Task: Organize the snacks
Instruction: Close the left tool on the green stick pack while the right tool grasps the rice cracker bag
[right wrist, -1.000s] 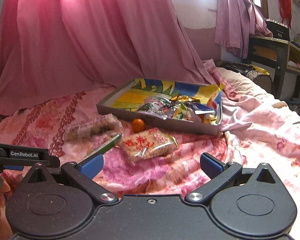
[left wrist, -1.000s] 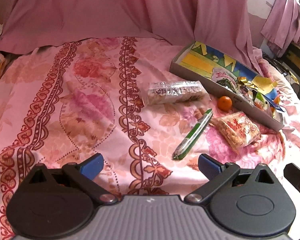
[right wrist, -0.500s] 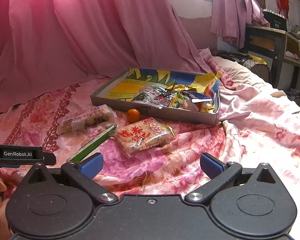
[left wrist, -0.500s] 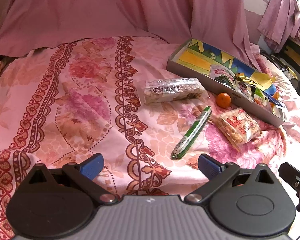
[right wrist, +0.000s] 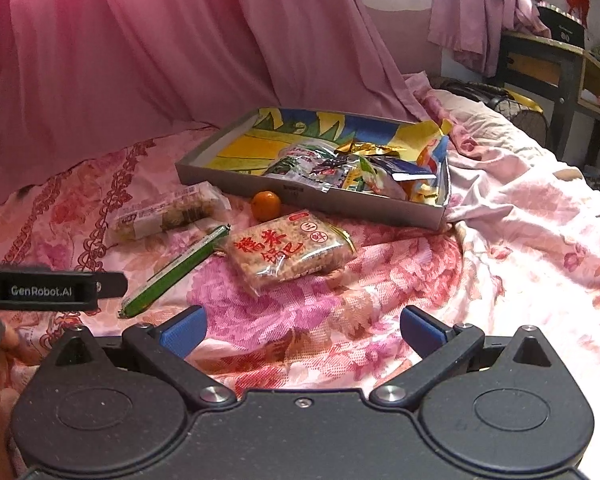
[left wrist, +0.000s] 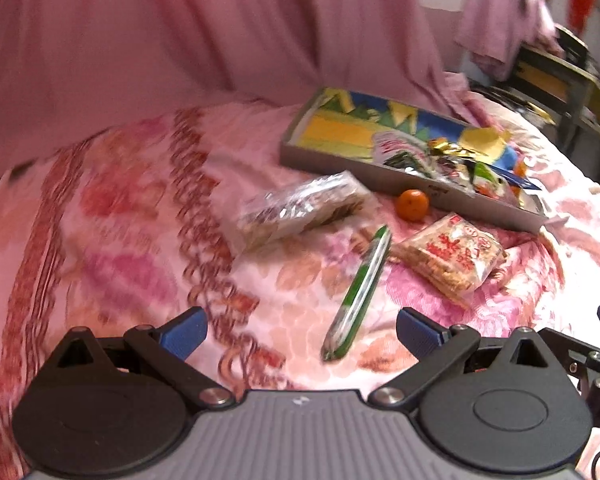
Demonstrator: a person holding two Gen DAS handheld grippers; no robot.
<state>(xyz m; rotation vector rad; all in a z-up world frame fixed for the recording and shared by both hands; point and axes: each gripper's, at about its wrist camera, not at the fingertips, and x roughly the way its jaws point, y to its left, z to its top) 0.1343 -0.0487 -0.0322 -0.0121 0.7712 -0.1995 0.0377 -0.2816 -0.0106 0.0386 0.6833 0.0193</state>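
Both the left gripper (left wrist: 302, 330) and the right gripper (right wrist: 303, 328) are held wide, empty; a green stick snack (right wrist: 176, 270) is seen lower left.

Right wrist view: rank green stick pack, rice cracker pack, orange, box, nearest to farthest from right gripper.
From the right gripper:
1. Green stick pack, left, and rice cracker pack, centre: too close to call.
2. Orange, behind the cracker pack.
3. Box, farthest back.

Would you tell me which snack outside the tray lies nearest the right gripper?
The long green stick; its near end almost reaches the right gripper, unlike the cracker pack, orange and clear bag.
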